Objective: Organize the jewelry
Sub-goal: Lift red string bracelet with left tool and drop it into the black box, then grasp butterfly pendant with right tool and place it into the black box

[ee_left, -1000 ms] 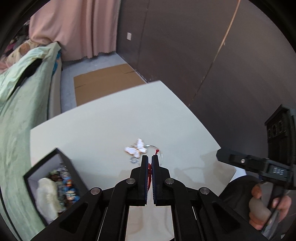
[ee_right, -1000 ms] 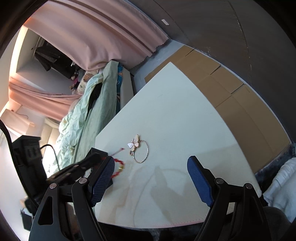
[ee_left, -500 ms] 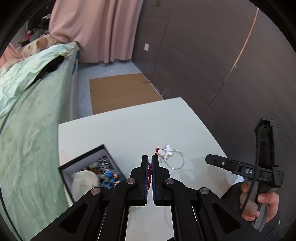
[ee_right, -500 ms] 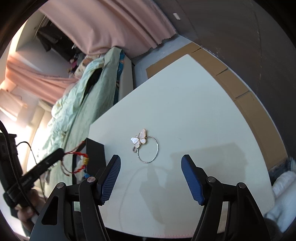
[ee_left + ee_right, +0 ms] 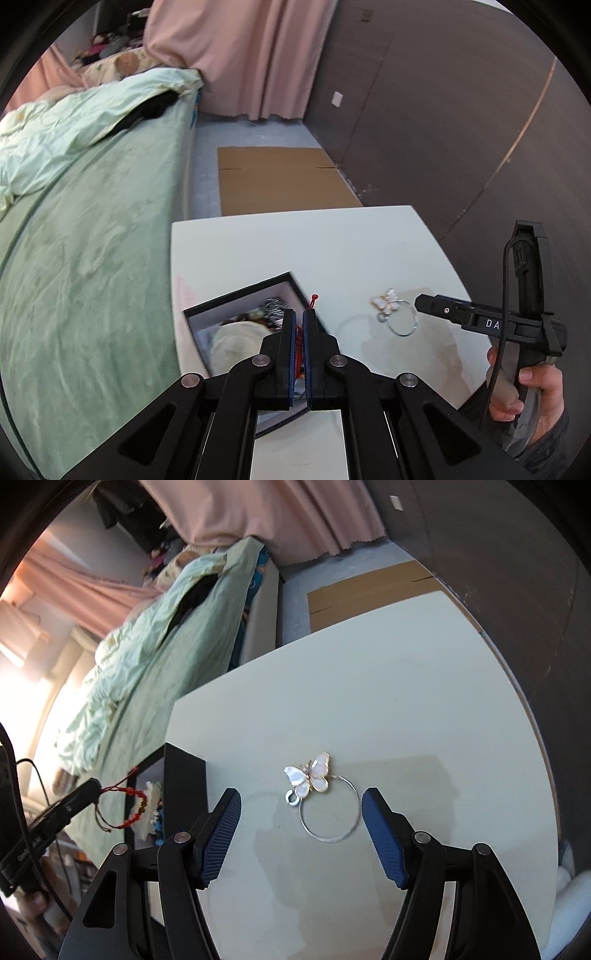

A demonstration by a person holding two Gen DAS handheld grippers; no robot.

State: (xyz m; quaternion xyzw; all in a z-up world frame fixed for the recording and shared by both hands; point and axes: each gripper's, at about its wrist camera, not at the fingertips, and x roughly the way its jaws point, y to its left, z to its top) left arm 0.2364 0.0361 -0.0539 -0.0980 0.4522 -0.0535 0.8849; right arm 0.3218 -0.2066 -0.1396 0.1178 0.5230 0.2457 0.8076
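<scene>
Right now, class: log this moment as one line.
left gripper: shut on red bracelet over box | right gripper: open above butterfly bangle

Glossy pearly butterfly charm [image 5: 308, 777], shiny metal ring [image 5: 330, 808], smooth matt table [image 5: 406, 709], soft cloth bedspread [image 5: 85, 236]

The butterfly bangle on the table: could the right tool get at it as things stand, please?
Probably yes: the right tool is open, with the butterfly bangle lying flat between its fingers' line and nothing on top.
</scene>
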